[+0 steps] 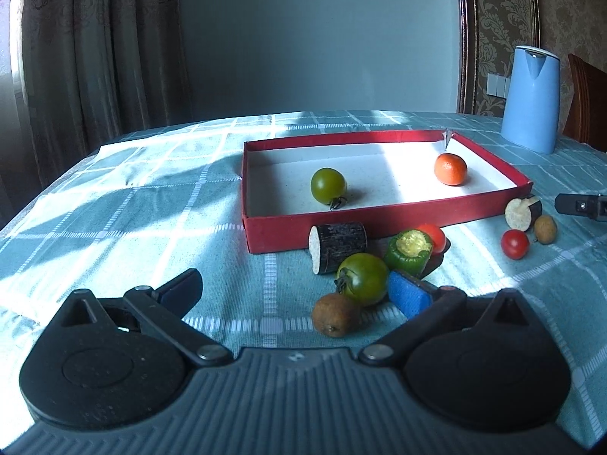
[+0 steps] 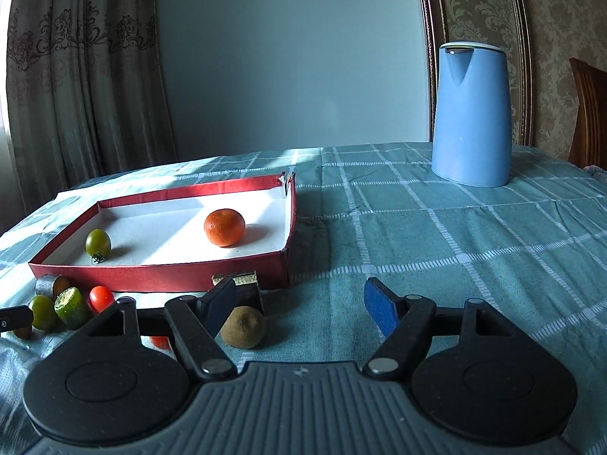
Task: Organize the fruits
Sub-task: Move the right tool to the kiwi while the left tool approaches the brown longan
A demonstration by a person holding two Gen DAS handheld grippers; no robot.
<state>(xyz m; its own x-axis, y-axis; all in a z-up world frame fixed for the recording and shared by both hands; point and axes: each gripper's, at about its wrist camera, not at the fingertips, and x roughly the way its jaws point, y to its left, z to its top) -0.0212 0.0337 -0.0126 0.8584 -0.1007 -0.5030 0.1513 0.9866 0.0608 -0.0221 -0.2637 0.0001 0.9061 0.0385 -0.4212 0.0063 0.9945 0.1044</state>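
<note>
Left gripper (image 1: 296, 295), jaws released: green tomato (image 1: 363, 279) just ahead, inside right finger; right gripper (image 2: 299, 309) released, brown fruit (image 2: 243, 327) beside left finger.

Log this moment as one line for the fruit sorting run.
red cardboard tray: green tomato, orange mandarin inside | left gripper: open, empty | right gripper: open, empty

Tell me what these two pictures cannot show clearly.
- Right wrist view: red cherry tomato mostly hidden behind right gripper linkage.
- Left wrist view: second red tomato half covered by cut green pepper.
- Left wrist view: brown wooden chair cut off by the edge.
</note>
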